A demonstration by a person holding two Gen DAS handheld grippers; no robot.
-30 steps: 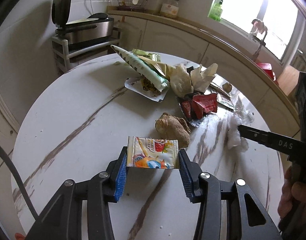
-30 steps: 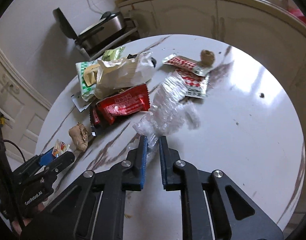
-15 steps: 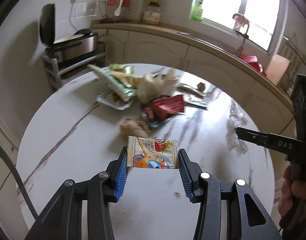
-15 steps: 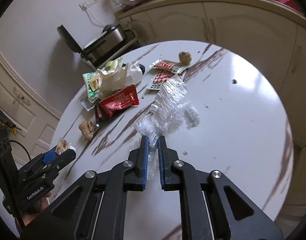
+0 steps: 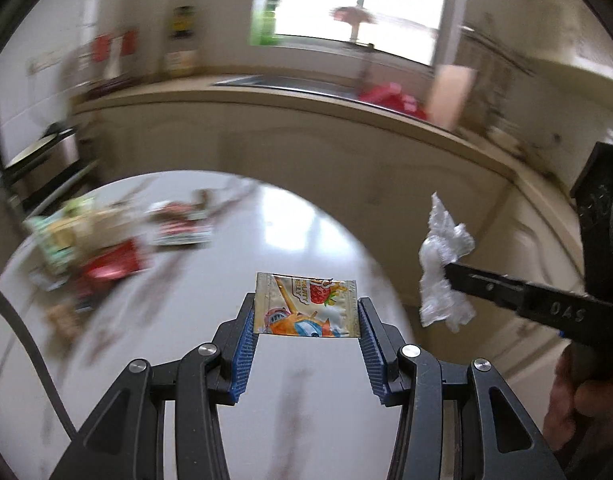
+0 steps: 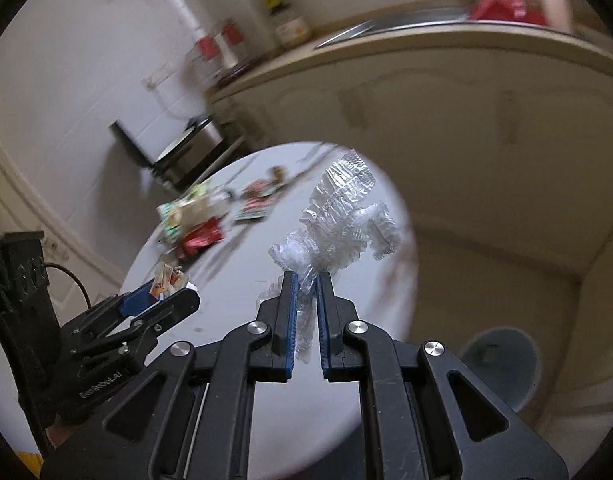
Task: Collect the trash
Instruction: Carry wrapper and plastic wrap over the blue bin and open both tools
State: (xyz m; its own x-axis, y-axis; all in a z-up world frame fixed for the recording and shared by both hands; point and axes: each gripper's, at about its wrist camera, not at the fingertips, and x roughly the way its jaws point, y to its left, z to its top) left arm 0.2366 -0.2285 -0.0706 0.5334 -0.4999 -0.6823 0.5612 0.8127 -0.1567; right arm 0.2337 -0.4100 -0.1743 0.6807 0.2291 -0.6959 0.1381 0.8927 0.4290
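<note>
Carrying two pieces clear of the marble table (image 5: 290, 240): left gripper (image 5: 306, 318) clamps the jelly sachet (image 5: 306, 304) by both side edges — light, slick foil; right gripper (image 6: 305, 298) pinches crumpled clear plastic wrap (image 6: 338, 224) — featherlight, floppy, best bunched.

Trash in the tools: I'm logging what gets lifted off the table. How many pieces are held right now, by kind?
printed sachet, in the left tool: 1
clear plastic wrap, in the right tool: 1
Total: 2
</note>
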